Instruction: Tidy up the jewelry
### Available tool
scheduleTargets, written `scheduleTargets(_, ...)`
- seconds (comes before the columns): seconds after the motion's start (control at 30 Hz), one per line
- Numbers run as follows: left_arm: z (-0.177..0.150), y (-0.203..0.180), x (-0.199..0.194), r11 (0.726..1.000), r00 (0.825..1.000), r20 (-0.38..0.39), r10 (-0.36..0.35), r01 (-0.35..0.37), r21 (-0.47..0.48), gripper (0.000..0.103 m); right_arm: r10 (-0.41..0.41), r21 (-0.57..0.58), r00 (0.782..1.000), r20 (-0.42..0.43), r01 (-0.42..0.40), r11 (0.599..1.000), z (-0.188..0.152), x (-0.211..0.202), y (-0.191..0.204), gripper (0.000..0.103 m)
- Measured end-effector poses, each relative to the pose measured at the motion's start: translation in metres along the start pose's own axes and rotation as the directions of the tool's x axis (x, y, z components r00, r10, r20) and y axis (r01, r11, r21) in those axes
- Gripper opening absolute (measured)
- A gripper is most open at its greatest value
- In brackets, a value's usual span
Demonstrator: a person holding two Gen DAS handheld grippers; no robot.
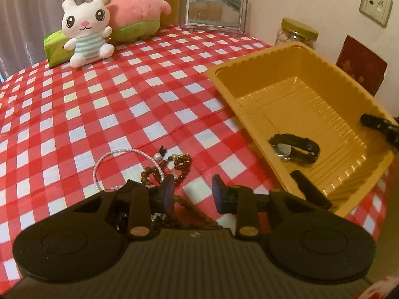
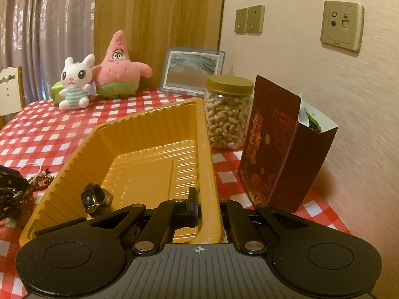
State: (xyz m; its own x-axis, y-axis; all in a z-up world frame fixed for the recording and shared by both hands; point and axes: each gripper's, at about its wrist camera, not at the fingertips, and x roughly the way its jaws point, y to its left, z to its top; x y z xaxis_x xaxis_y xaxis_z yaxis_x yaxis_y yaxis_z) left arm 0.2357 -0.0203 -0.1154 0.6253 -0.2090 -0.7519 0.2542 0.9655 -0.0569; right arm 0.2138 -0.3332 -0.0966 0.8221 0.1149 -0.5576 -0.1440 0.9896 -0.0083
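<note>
— On the checked cloth, just ahead of the left gripper, lies the loose jewelry: a white pearl strand looped beside a heap of brown bead bracelets. More brown beads run under the gripper's left finger.

— And how does that gripper sit?

— Low over the cloth, pointing toward the far plush toys, its blue pads well apart with only cloth and a few beads between them. It grips nothing.

— What is already put away?

— A black-strapped watch lies inside the yellow plastic tray, near its front wall, to the right of the beads.

— The right gripper?

— From its own camera the right gripper straddles the tray's near right wall: one finger inside the tray, the other outside and hidden behind the wall. The jaws look narrowed around that rim, though whether they actually pinch it cannot be told.

— Anything behind?

— A white rabbit plush and a pink starfish plush at the far edge, a framed picture, a jar of nuts and a dark red box by the wall.
</note>
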Motion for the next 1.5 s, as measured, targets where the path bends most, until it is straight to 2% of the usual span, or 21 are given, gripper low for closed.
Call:
scheduleTargets(0.17, 0.003, 0.005, 0.020, 1.000, 0.999, -0.031, 0.022, -0.022, -0.006, 0.015, -0.002, 0.005, 1.000, 0.000, 0.002, 1.000, 0.003, 0.007, 0.004, 0.004)
scheduleTargets(0.3, 0.007, 0.011, 0.033, 0.998, 0.998, -0.052, 0.040, -0.042, -0.040, 0.010, 0.001, -0.001, 1.000, -0.001, -0.001, 1.000, 0.007, 0.012, 0.005, 0.003)
scheduleTargets(0.53, 0.013, 0.019, 0.041, 0.995, 0.997, -0.065, 0.045, -0.051, -0.090, 0.010, 0.001, 0.000, 1.000, -0.007, -0.001, 1.000, 0.009, 0.017, 0.007, 0.004)
scheduleTargets(0.77, 0.014, 0.019, 0.047, 0.994, 0.996, -0.074, 0.042, -0.049, -0.095, 0.009, 0.001, 0.002, 1.000, -0.007, -0.001, 1.000, 0.010, 0.019, 0.007, 0.004)
scheduleTargets(0.9, 0.015, 0.020, 0.046, 0.994, 0.997, -0.063, 0.047, -0.053, -0.097, 0.003, 0.001, 0.002, 1.000, -0.008, -0.001, 1.000, 0.010, 0.019, 0.007, 0.004)
scheduleTargets(1.03, 0.015, 0.022, 0.046, 0.994, 0.997, -0.064, 0.048, -0.054, -0.097, 0.003, 0.001, 0.002, 1.000, -0.009, -0.001, 1.000, 0.010, 0.020, 0.007, 0.004)
scheduleTargets(1.27, 0.014, 0.024, 0.036, 0.994, 0.998, -0.035, 0.050, -0.053, -0.095, 0.003, 0.002, 0.002, 1.000, -0.008, -0.002, 1.000, 0.010, 0.019, 0.007, 0.003)
scheduleTargets(1.5, 0.018, 0.035, 0.013, 0.990, 0.999, 0.008, 0.051, -0.049, -0.134, 0.003, 0.002, 0.002, 1.000, -0.007, -0.002, 1.000, 0.009, 0.019, 0.008, 0.003)
